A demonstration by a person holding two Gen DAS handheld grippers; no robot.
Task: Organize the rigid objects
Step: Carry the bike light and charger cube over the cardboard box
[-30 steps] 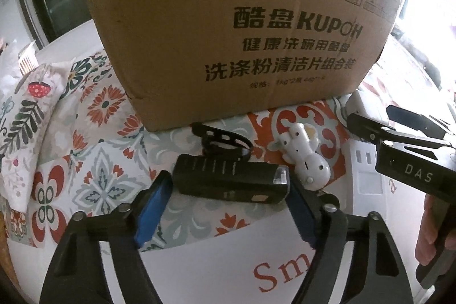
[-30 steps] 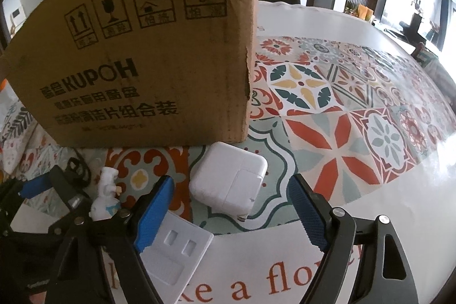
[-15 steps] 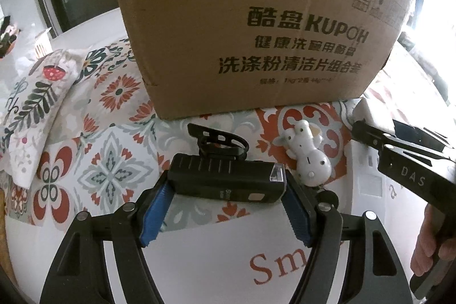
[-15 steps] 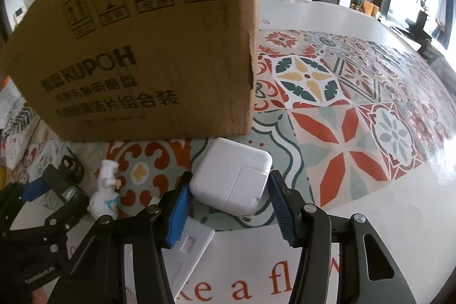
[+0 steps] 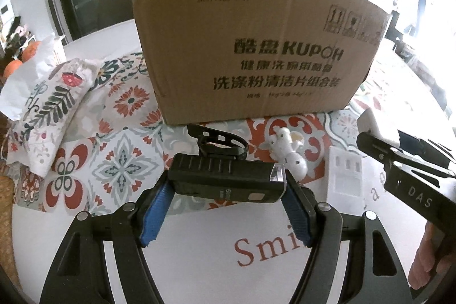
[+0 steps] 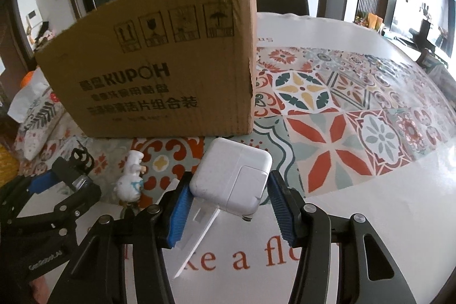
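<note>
Holding two things at once, we had one in each tool. Our left gripper (image 5: 226, 198) squeezed a black bike light (image 5: 228, 182) between its blue pads (image 5: 155, 214), with the light lying sideways and its clear front end by the right pad. The light looked lifted a little off the table (image 5: 185, 252), though we could not be sure. Our right gripper (image 6: 228, 204) pinched a white charger block (image 6: 232, 178) from both sides, and the block was raised above the table.

Under the charger lay a flat white plug plate (image 6: 196, 230), partly hidden by the left pad. In the left view the same plate (image 5: 346, 178) sat on the white part of the table cloth, to the right of the light.

A little farther off, a small white toy figure (image 5: 287, 153) lay on its side on the colored tile pattern, between the light and the plate. Just behind the light sat a black strap mount (image 5: 218, 141).

Past all these stood a big brown cardboard box (image 5: 256, 47) with black letters on its front. Its top was open, but we could not see inside it, so we could not tell what was in it.

Off to the left of the box, a flowery cloth bag (image 5: 48, 107) lay on the table.
</note>
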